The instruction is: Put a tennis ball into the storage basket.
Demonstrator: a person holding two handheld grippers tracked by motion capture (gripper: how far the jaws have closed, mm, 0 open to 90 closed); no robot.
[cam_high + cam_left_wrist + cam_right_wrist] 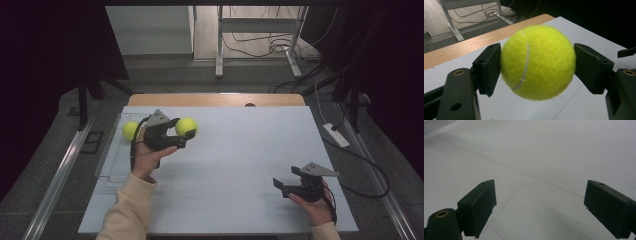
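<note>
High view: overhead, facing forward across the whole worktop (235, 150). Gripper views: close, low, along each claw; all share the worktop's white surface.

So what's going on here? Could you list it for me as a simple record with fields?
Surface: white table
Left tool: shut on a yellow tennis ball, held above the table
Second ball: lies in a clear tray at the table's left edge
Right tool: open, holds nothing, near the table's right front
Person: one hand on each tool, cream sleeves
</note>
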